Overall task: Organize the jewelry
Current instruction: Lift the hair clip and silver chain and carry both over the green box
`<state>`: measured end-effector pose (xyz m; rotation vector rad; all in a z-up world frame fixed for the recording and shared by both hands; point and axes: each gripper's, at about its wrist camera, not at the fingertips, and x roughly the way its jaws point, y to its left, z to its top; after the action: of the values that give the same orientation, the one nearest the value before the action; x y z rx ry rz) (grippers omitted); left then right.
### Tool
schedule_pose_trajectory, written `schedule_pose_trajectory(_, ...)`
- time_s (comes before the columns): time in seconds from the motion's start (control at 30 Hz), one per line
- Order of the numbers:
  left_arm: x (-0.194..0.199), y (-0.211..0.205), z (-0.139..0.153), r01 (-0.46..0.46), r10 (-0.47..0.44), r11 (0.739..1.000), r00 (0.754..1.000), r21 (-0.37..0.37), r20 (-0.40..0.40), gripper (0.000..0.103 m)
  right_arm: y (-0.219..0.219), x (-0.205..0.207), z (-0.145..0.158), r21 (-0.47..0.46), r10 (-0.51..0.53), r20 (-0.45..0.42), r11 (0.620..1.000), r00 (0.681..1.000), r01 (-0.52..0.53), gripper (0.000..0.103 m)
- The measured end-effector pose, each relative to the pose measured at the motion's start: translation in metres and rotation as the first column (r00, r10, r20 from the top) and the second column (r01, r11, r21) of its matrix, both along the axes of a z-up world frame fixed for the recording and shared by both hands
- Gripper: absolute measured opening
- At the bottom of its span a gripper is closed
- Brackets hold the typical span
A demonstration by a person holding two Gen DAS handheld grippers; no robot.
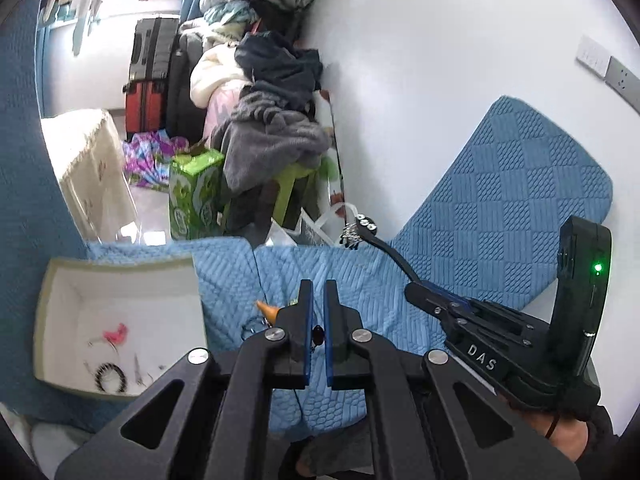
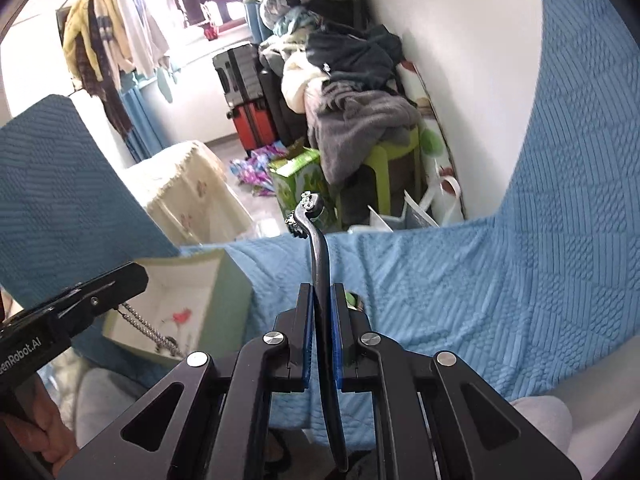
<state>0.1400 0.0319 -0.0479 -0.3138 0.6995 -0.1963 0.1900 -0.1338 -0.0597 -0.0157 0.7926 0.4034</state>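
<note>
My left gripper [image 1: 318, 286] is shut on a thin necklace with a dark bead [image 1: 317, 334]; its silver chain [image 2: 150, 326] hangs from the jaws over the box in the right wrist view. My right gripper [image 2: 322, 292] is shut on a curved black hairband [image 2: 318, 248] with rhinestones at its tip [image 1: 362, 228], held up above the blue-covered sofa. An open white box [image 1: 116, 320] sits at the left; inside lie a pink piece [image 1: 116, 336] and a dark beaded bracelet [image 1: 110, 378]. An orange trinket [image 1: 268, 310] lies on the cover beside my left fingers.
The blue quilted sofa cover [image 1: 500, 200] runs under both grippers, with a white wall behind. Beyond the sofa edge are a green carton [image 1: 194, 196], a green stool piled with clothes [image 1: 276, 136], suitcases [image 1: 150, 76] and a cream-covered table [image 2: 184, 188].
</note>
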Motion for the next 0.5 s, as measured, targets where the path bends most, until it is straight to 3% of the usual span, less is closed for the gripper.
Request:
schedule_pose_trajectory(0.33, -0.01, 0.057, 0.041, -0.059, 0.057, 0.997, 0.998, 0.044, 0.042, 0.004, 0.055, -0.008, 0.035, 0.029, 0.034, 0.03, 0.999, 0.999, -0.035, 0.006)
schedule_pose_trajectory(0.5, -0.017, 0.086, 0.042, -0.099, 0.097, 0.994, 0.994, 0.047, 0.046, 0.004, 0.084, -0.006, 0.038, 0.029, 0.059, 0.039, 0.998, 0.998, -0.06, 0.006)
